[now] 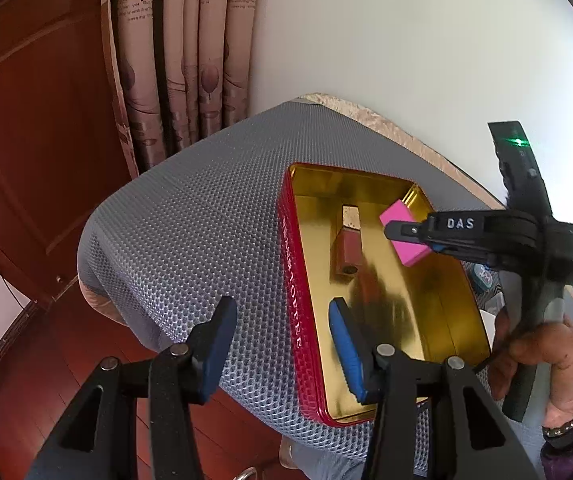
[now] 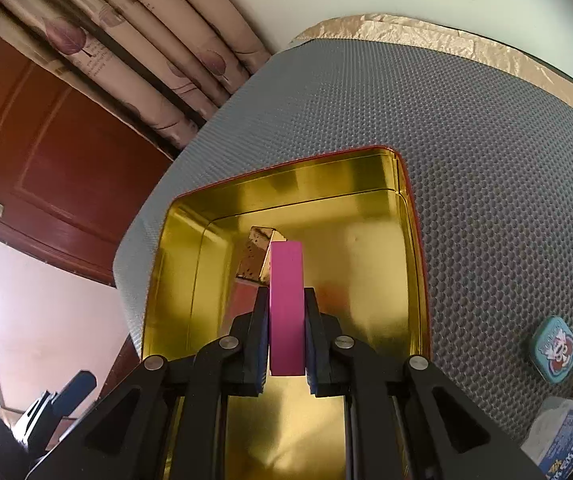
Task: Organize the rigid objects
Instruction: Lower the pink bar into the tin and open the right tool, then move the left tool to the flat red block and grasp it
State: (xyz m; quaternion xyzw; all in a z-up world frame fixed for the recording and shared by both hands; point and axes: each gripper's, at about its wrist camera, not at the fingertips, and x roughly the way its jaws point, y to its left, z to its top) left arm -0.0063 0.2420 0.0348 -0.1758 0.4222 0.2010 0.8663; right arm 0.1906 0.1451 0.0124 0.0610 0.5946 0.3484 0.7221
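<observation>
Pink block over the tin
Right claw (image 2: 286, 316) clenched on pink block (image 2: 286, 304) above gold tin (image 2: 366, 208); left claw (image 1: 282, 344) released, empty.

Pink block (image 2: 285, 308) above open gold-lined tin (image 2: 366, 216), brown block (image 1: 348, 254) inside

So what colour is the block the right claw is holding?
Pink block; clearest in the right wrist view.

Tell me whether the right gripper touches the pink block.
Touching. The right wrist view shows the right gripper with both fingers pressed flat against the pink block, no gap, above the tin.
</observation>
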